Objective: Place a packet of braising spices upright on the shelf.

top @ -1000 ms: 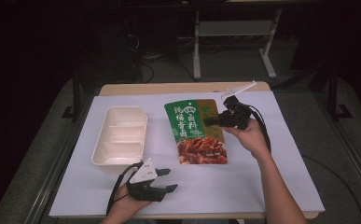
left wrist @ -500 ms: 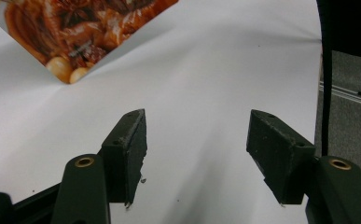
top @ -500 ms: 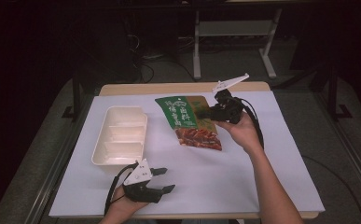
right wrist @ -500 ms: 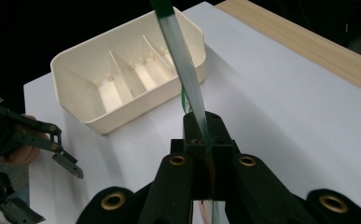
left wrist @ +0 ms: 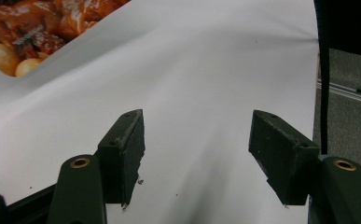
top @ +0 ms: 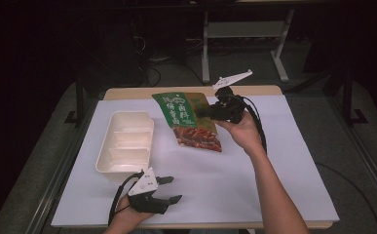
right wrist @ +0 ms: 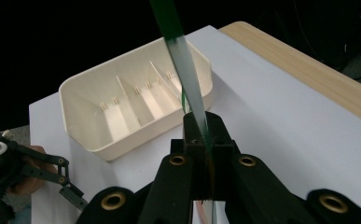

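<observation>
Above the far middle of the bench, covered in a white sheet, the right tool pinches the right edge of a flat green plastic food pouch with a picture of red braised meat, jaws pressed together on the film. The pouch hangs lifted and tilted, its lower corner close to or perhaps grazing the sheet; I cannot tell which. Seen from the right gripper view, the pouch runs edge-on up from the clamped jaws, with the cream plastic tray with three compartments lying beyond it, to the left of the pouch on the bench.

The left tool rests at the near edge, jaws spread and holding nothing.

Judging by this, the pouch is being carried towards the tray. A thin edge grip lets a floppy pouch swing, so a slow, level move seems wise, lifting high enough to clear the tray wall, then lowering flat before releasing. The left tool could steady the tray.
</observation>
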`<state>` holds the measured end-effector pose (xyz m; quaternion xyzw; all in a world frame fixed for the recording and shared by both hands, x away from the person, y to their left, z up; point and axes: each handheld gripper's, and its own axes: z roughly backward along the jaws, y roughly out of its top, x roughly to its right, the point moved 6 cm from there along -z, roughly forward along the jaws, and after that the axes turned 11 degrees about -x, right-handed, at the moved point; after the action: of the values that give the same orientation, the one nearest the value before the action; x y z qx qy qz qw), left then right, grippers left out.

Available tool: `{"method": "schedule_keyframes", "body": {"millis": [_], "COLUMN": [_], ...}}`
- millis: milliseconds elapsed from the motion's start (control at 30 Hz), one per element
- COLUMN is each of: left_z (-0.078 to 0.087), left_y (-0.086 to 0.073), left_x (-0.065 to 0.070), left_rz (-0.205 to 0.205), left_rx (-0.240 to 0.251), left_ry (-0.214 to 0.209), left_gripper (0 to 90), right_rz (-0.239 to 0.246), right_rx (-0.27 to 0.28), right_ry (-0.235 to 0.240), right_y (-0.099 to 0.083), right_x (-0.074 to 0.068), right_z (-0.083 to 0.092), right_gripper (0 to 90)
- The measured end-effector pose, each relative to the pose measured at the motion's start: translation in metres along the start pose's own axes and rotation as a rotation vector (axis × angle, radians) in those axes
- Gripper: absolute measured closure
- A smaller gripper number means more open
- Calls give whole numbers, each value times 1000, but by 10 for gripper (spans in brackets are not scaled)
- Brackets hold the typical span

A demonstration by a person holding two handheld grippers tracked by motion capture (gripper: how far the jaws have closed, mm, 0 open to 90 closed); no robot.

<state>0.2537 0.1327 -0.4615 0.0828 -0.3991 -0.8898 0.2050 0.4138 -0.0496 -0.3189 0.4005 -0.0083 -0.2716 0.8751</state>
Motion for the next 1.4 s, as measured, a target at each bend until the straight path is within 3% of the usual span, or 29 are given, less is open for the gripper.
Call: {"method": "schedule_keyframes", "body": {"millis": [833, 1400], "left_z": [1, 2], "left_y": [-3, -5], "left_x": [3, 3], "left_rz": [-6, -8], "left_rx": [6, 12], "left_ry": [2, 3], "left_gripper": [341, 337], "right_rz": [88, 99], "right_rx": [64, 80], "right_ry": [58, 107], "right_y": [67, 91], "right_x": [-34, -45], "right_z": [-29, -62], "right_gripper": [899, 900]}}
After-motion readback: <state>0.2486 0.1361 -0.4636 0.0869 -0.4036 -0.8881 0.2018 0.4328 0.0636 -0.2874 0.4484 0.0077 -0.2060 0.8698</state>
